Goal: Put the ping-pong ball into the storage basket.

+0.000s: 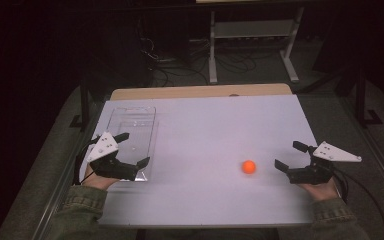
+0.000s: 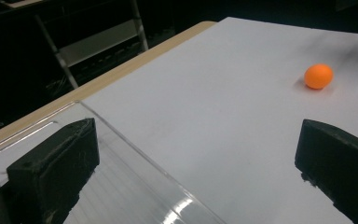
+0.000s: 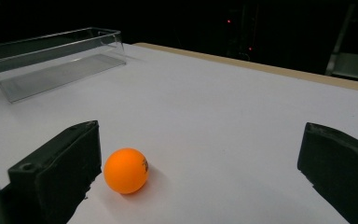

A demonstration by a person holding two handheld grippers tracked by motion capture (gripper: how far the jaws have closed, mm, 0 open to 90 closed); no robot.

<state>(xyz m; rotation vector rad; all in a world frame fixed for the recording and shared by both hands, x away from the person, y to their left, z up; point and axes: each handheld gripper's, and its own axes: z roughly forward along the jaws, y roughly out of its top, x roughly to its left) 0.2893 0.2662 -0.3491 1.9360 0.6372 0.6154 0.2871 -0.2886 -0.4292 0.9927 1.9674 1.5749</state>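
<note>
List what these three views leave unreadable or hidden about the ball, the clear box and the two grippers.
- Orange ball: a dark mark on its side, too small to read in the right gripper view.
- Clear box: its near end is covered by the left gripper in the high view.
- Right gripper: its own view cuts both jaws off at the bottom edge.

The ball [image 1: 249, 167] is plain bright orange, with a small dark mark on its side in the right gripper view; the tray [image 1: 130, 131] is clear and colourless; the table [image 1: 220, 120] has a white top and a pale tan far edge; the left gripper [image 1: 136, 149] and right gripper [image 1: 288, 156] are black, each under a light grey plate; the sleeves [image 1: 82, 200] are olive green.
</note>
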